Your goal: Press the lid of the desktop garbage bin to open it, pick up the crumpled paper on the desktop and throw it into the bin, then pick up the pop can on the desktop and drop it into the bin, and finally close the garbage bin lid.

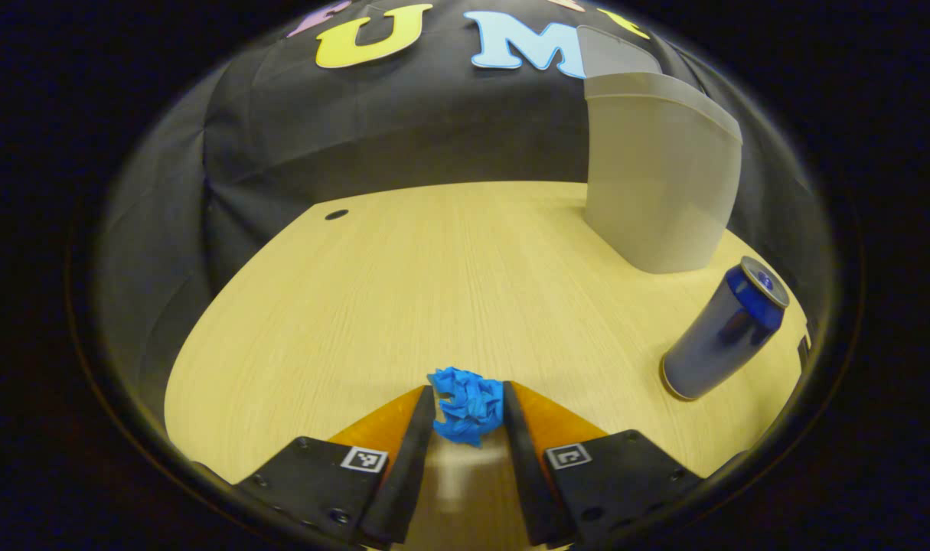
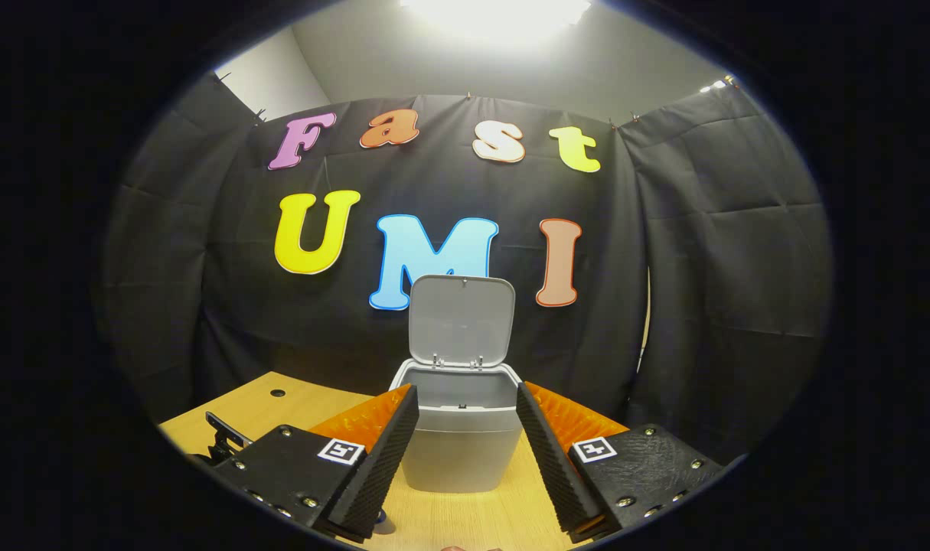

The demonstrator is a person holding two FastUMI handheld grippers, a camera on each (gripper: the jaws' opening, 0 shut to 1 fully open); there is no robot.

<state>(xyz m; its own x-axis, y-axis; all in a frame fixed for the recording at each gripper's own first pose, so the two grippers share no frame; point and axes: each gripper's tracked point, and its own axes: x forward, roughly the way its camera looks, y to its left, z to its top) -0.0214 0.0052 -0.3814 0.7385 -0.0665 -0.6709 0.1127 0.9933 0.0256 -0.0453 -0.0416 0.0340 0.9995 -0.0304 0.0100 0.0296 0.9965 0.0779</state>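
Crumpled blue paper (image 1: 468, 405) sits on the wooden desktop (image 1: 403, 291) between my left gripper's (image 1: 468, 409) fingers, which are drawn in narrow around it; both look to touch its sides, though I cannot tell how firmly they press. Taking the grey garbage bin (image 2: 458, 436) as my landmark: in the left gripper view the paper lies well in front of it and off to its left, and the blue pop can (image 1: 723, 329) stands upright near the bin's front, well apart from the paper. In the right gripper view my right gripper (image 2: 466, 432) hangs wide and holds nothing, facing the bin, whose lid (image 2: 461, 320) stands raised.
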